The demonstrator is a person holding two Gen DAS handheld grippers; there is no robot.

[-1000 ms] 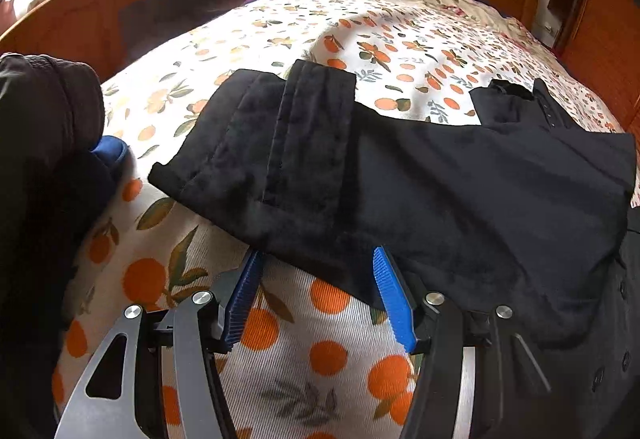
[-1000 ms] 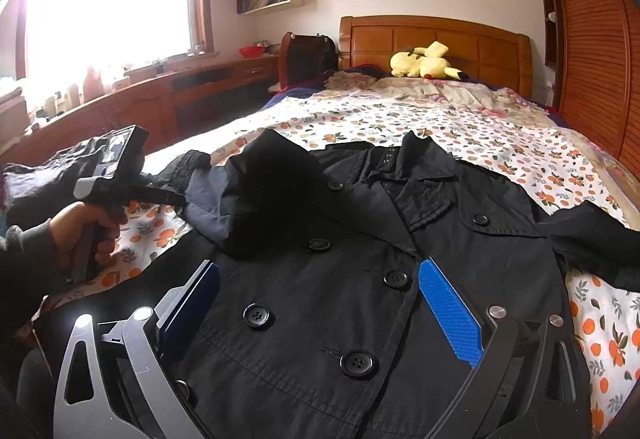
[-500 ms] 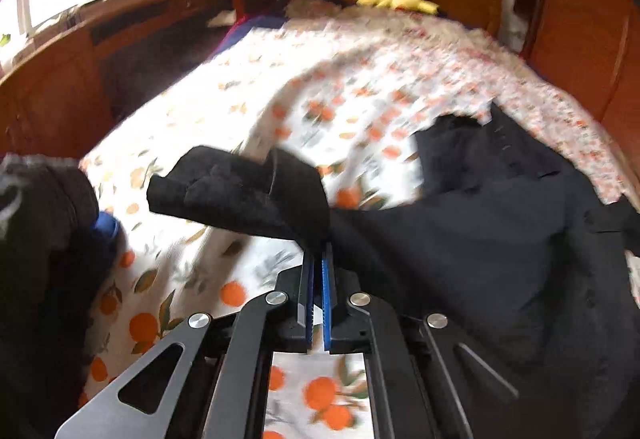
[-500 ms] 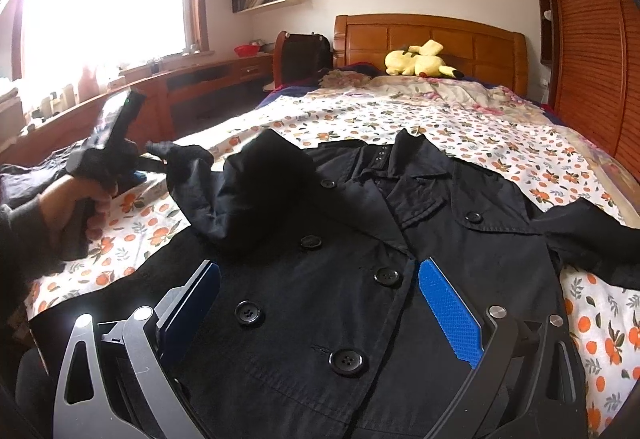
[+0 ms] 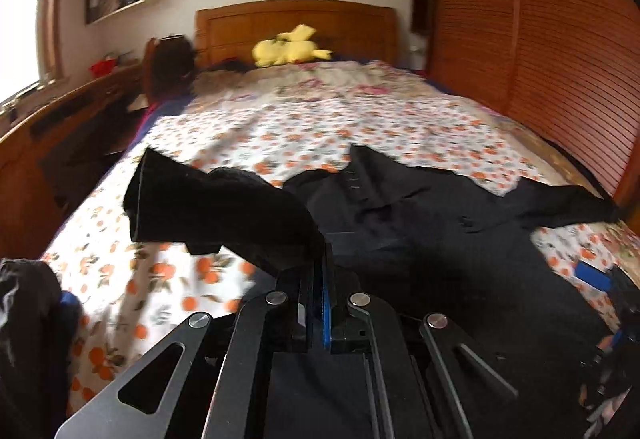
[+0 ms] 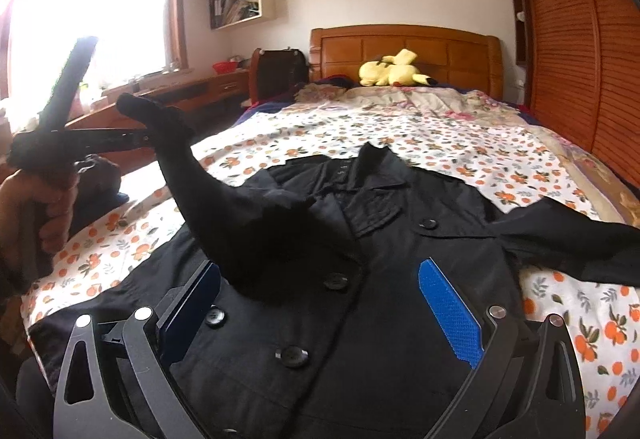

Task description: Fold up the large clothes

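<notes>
A black double-breasted coat [image 6: 360, 279] lies front-up on the bed [image 6: 420, 135], its collar toward the wooden headboard [image 6: 404, 51] and its buttons showing down the front. The left gripper [image 5: 318, 303] is clenched on the coat's left-hand sleeve [image 5: 216, 211], the blue pads pressed together with black fabric pinched between them; in the right wrist view the same sleeve [image 6: 192, 175] rises from the shoulder up off the floral bedspread [image 6: 320, 131] to the raised tool [image 6: 132, 137], whose handle is gripped by the person's hand [image 6: 36, 207]. The cuff end sticks out past the grip, though motion blur in the left wrist view makes it hard to say exactly how much cloth is caught. The right gripper [image 6: 320, 315] hovers low over the coat's lower front with its jaws spread wide and nothing between them. The other sleeve [image 6: 568, 243] lies flat, stretched out toward the wardrobe side. A yellow plush toy [image 6: 390, 71] rests by the headboard.
</notes>
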